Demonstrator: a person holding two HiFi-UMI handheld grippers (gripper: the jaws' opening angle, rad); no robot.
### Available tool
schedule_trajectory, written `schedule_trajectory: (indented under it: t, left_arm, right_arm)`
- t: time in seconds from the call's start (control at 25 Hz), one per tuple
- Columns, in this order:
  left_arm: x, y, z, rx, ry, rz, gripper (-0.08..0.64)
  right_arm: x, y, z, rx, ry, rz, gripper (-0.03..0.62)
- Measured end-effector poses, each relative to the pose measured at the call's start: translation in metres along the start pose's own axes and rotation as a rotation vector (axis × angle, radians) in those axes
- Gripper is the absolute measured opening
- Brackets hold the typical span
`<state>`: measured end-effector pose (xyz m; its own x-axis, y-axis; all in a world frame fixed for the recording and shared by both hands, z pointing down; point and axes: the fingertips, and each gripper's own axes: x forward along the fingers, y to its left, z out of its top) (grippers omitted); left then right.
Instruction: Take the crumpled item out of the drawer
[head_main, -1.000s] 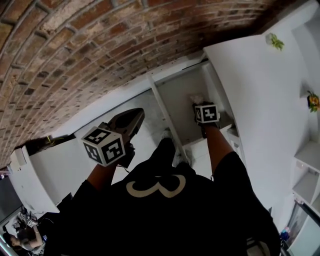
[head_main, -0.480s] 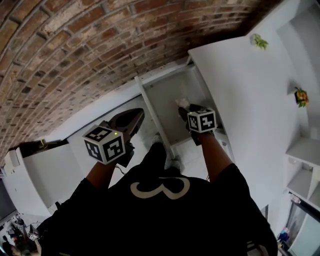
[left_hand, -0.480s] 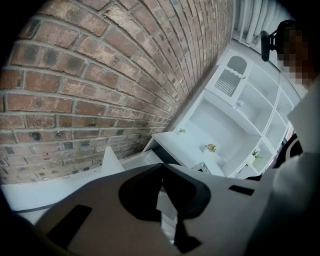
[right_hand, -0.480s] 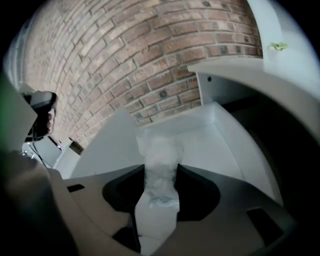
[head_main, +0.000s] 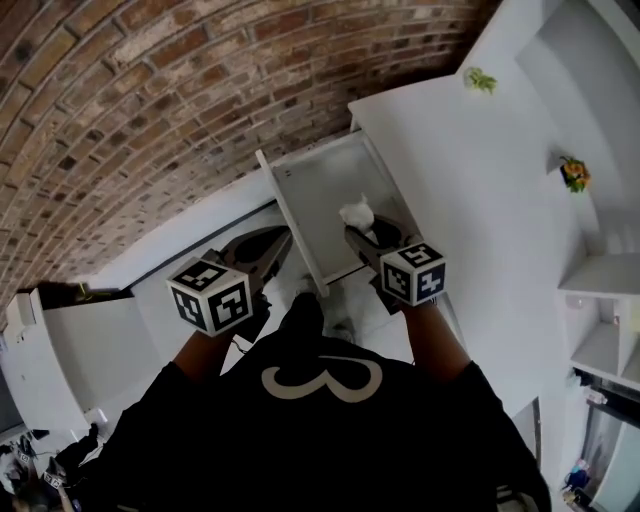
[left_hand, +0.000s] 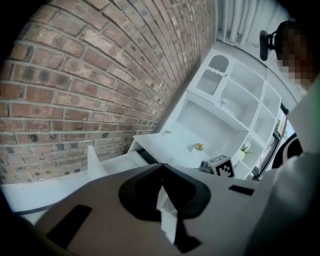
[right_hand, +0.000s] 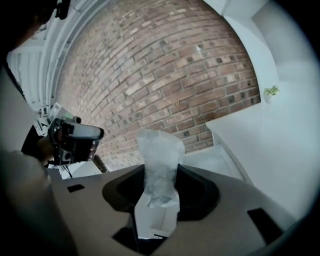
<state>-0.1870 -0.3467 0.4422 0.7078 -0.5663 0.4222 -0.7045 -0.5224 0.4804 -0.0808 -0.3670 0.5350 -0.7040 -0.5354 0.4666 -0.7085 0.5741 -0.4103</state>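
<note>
Right gripper (right_hand: 159, 170) is clenched on the crumpled item (right_hand: 160, 150) – a pale, translucent wad that stands up from between the two jaws and is pinched at its lower part. In the head view this gripper (head_main: 362, 238) reaches over the open drawer (head_main: 310, 185), and the crumpled item (head_main: 356, 213) sits at its tips above the drawer's grey floor, near the right-hand wall; whether it touches the floor cannot be told. Left gripper (left_hand: 161, 172) has its jaws brought together with nothing between them – it hangs to the left of the drawer (head_main: 268, 243), outside its side wall. A white desk (head_main: 450, 150) runs to the right of the drawer and carries a small plant (head_main: 480, 79), with a brick wall (head_main: 150, 110) behind.
</note>
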Motion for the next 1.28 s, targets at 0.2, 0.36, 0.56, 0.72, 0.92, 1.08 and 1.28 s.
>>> schedule_trajectory:
  t: [0.2,0.36,0.56,0.72,0.92,1.08,1.28]
  left_arm:
    - [-0.022,-0.054,-0.006,0.024,-0.045,-0.039,0.003]
    - [-0.037,-0.097,-0.014,0.054,-0.074,-0.080,0.003]
    - [-0.050,-0.137,-0.018,0.097,-0.119,-0.106,0.003]
    - [-0.060,-0.163,-0.014,0.130,-0.156,-0.126,0.003]
    - [-0.075,-0.186,-0.008,0.160,-0.195,-0.147,0.003]
    - [-0.084,-0.200,-0.004,0.177,-0.223,-0.160,0.003]
    - [-0.094,-0.213,0.000,0.200,-0.255,-0.174,0.003]
  right_arm:
    - [-0.068,0.042,0.020,-0.061,-0.106,0.041,0.183]
    - [-0.120,0.070,0.031,-0.104,-0.187,0.076,0.183]
    - [-0.172,0.093,0.040,-0.149,-0.268,0.088,0.183]
    - [-0.202,0.111,0.047,-0.174,-0.326,0.107,0.183]
    - [-0.227,0.130,0.056,-0.198,-0.371,0.124,0.183]
    - [-0.245,0.141,0.060,-0.212,-0.407,0.132,0.183]
    - [-0.263,0.153,0.065,-0.228,-0.453,0.134,0.183]
